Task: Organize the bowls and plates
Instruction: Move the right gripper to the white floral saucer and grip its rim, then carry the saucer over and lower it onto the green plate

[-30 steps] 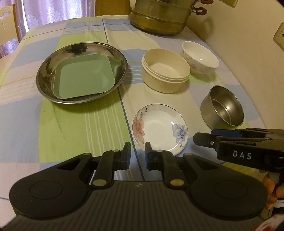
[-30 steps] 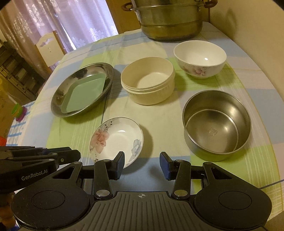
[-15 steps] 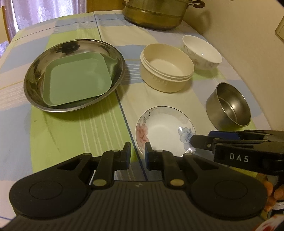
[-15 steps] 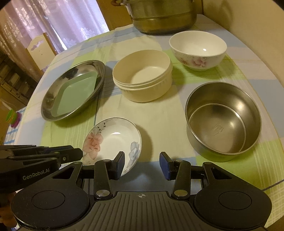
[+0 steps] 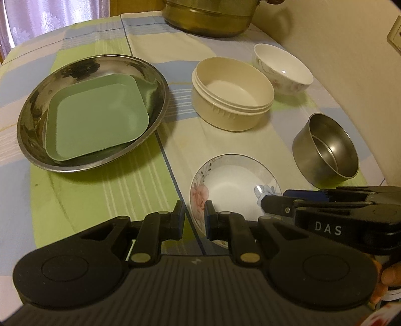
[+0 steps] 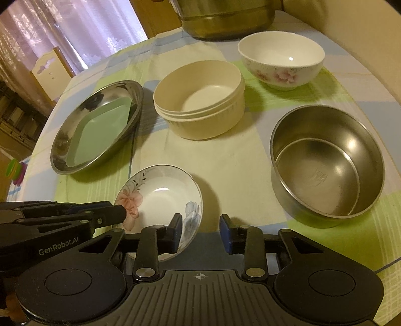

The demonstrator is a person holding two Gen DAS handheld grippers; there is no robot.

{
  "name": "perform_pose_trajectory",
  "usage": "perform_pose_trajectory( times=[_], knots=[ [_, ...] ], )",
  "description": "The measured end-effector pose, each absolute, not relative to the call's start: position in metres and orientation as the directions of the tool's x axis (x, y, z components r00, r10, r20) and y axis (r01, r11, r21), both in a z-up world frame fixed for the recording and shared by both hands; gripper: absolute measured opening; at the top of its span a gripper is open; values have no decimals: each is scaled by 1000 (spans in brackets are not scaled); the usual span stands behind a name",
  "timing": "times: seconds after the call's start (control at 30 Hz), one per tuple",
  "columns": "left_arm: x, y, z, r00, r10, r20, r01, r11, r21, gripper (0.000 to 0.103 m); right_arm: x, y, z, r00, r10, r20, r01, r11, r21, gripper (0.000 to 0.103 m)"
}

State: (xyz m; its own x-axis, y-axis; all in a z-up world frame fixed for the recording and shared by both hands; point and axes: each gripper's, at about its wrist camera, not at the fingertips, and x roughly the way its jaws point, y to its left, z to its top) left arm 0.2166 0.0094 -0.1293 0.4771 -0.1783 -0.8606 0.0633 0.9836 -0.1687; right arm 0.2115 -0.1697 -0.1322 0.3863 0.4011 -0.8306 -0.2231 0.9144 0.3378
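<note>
A small floral plate [image 5: 233, 185] [image 6: 160, 200] lies on the tablecloth just ahead of both grippers. My left gripper [image 5: 193, 218] is open with a narrow gap, its right finger over the plate's near-left rim. My right gripper [image 6: 200, 233] is open, its left finger over the plate's right rim. A green square plate [image 5: 96, 117] [image 6: 99, 135] sits inside a large steel plate [image 5: 32, 105] [image 6: 65, 140]. A cream bowl [image 5: 231, 92] [image 6: 200, 100], a white floral bowl [image 5: 283, 67] [image 6: 280, 60] and a steel bowl [image 5: 325, 150] [image 6: 325, 160] stand to the right.
A big brass-coloured pot [image 5: 208, 17] [image 6: 225, 17] stands at the table's far edge. A wall [image 5: 351, 50] runs close along the right side. A chair [image 6: 50, 72] and curtains are beyond the far left edge.
Both grippers have moved forward and down toward the small floral plate. Their fingers now overlap its near rim. The dishes have not moved.
</note>
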Motion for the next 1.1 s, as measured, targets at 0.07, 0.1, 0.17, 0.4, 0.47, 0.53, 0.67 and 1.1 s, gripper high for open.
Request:
perform_pose_trajectory(
  times=[0.07,0.1,0.17,0.4,0.47,0.53,0.67,1.1],
  knots=[
    [218,8,-131,477,-181,-860,73,983,-166,14,212,-169,-134,381,398,-834,-220,916,336,28],
    [218,8,-131,477,-182,-860,77,983,-165,14,212,-168,-134,386,395,-834,-222,917,331,25],
    [218,7,-132,478,-180,-860,85,984,-159,14,212,-166,-134,385,393,-835,-225,918,328,20],
    [218,6,-136,474,-180,-862,104,983,-148,9,214,-163,-134,388,393,-834,-235,917,322,10],
    [218,6,-136,476,-181,-861,103,983,-150,9,214,-162,-134,388,390,-835,-237,918,319,10],
    [218,7,-136,475,-182,-861,101,983,-152,9,214,-162,-134,387,390,-836,-236,918,319,10],
    [218,7,-137,474,-183,-861,95,983,-156,8,214,-162,-134,387,390,-835,-237,918,319,9],
    [214,16,-127,494,-170,-853,70,985,-156,8,219,-155,-122,388,403,-829,-274,909,314,8]
  ],
)
